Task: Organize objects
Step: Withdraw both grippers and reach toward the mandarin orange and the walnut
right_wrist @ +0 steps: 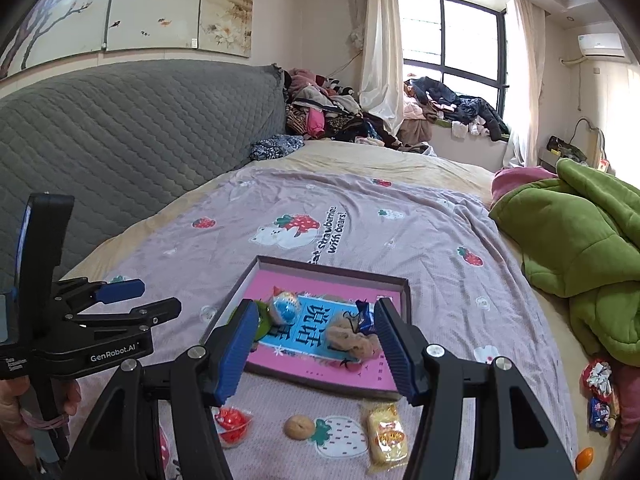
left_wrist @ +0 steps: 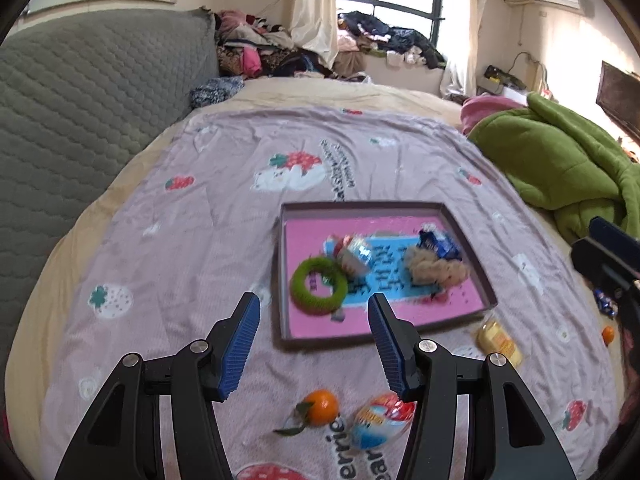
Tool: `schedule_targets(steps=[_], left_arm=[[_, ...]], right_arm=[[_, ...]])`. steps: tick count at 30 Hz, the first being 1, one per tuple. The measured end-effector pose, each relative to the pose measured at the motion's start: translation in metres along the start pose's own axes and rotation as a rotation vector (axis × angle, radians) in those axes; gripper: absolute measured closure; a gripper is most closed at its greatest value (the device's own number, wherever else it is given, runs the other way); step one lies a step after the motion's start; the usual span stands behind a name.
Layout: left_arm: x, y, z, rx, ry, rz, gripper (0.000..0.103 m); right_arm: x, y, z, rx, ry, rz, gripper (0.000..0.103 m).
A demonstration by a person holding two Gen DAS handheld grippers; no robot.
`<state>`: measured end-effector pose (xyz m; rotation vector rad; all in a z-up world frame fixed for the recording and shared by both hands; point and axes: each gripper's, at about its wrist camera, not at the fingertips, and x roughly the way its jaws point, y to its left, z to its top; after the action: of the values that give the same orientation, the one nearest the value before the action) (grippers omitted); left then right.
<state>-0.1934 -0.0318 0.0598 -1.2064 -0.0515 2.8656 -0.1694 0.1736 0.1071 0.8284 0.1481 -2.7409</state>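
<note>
Cookie (right_wrist: 298,426) appears only in right wrist view (tangerine (left_wrist: 320,407) only left).

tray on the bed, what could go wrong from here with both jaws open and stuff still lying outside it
1. The tray sits on a soft, wrinkled blanket; a hard drop could tip or shift it.
2. The orange is round and may roll when the left gripper closes on it.
3. The yellow snack packet lies flat, so the right gripper may pinch blanket with it.
</note>
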Motion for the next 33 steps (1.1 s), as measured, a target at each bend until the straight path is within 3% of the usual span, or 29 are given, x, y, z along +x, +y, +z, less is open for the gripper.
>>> schedule_targets(steps=[18, 33], left_arm=[[0.021, 0.013, -0.055, 0.003, 0.104, 0.01, 0.045], [0.031, 0.014, -0.082, 0.007, 0.166, -0.013, 0.045]], right_arm=[[0.025, 0.012, -0.061, -0.008, 0.144, 0.009, 0.043], [0.034, 0.016, -0.075, -0.015, 0.187, 0.015, 0.043]])
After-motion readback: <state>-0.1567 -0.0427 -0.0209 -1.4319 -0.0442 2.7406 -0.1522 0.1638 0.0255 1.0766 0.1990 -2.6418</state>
